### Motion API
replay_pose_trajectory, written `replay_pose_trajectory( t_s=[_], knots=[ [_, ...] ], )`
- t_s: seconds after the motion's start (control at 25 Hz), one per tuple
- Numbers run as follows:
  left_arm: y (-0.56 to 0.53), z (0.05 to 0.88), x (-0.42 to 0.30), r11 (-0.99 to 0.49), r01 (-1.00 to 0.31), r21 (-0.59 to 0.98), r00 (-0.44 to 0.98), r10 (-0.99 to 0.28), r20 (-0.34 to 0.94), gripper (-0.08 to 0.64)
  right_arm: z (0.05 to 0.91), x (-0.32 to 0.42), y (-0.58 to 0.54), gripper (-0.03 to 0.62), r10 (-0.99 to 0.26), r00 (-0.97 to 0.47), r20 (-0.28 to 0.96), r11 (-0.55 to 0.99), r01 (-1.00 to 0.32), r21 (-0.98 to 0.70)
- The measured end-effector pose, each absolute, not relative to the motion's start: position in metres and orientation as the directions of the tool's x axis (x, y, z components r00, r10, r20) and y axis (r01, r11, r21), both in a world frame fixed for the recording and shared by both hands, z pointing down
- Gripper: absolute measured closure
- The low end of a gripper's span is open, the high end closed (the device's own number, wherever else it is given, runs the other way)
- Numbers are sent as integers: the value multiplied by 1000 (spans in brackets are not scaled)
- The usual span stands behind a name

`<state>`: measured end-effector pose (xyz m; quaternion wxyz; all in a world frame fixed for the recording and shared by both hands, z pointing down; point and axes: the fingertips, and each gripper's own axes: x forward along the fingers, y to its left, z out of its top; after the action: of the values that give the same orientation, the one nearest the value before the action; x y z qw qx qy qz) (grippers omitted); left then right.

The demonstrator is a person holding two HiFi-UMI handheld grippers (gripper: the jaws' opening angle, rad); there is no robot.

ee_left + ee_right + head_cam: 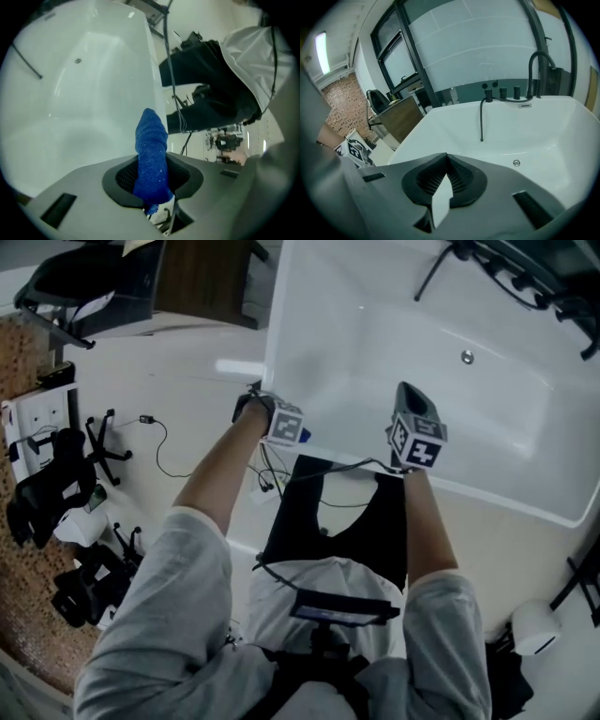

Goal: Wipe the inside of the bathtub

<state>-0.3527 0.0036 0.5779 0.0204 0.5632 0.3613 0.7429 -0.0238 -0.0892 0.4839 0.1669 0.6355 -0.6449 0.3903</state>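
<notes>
The glossy white bathtub (375, 343) lies before you, and both your arms reach forward to its near rim. Your right gripper (415, 423) has its jaws together on nothing. Your left gripper (281, 423) clamps an upright blue knitted cloth (151, 150) at that rim.

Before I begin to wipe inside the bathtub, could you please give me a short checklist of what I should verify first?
1. Blue cloth held firmly: ok. The left gripper has its jaws shut on it, and most of it sticks out beyond them.
2. Right gripper free: ok. Its jaws are together with nothing between them.
3. Inside of the bathtub free of loose things: ok, as far as the views show. Only the black hose hangs in at the far side.
4. Cloth on the tub surface: not ok. It appears to be in the air near the rim.
5. Cloth wet enough: cannot tell.
</notes>
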Motion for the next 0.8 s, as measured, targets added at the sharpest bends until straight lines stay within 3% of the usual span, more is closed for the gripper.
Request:
replay_pose_trajectory(
  t_s=[0.32,0.4,0.56,0.8],
  knots=[
    [-6,510,-273,-937,-4,350,148,346,927,440,407,-23,-78,583,-735,-181,654,-9,-961,-276],
    [-13,488,-249,-945,-131,301,279,256,925,440,387,-17,-75,583,-748,-188,637,6,-961,-276],
    [-25,449,-224,-905,-373,205,395,45,918,440,358,-4,-61,583,-762,-208,613,50,-963,-264],
    [-39,367,-202,-680,-722,127,455,-329,827,439,324,16,-31,583,-773,-250,583,93,-954,-285]
  ],
)
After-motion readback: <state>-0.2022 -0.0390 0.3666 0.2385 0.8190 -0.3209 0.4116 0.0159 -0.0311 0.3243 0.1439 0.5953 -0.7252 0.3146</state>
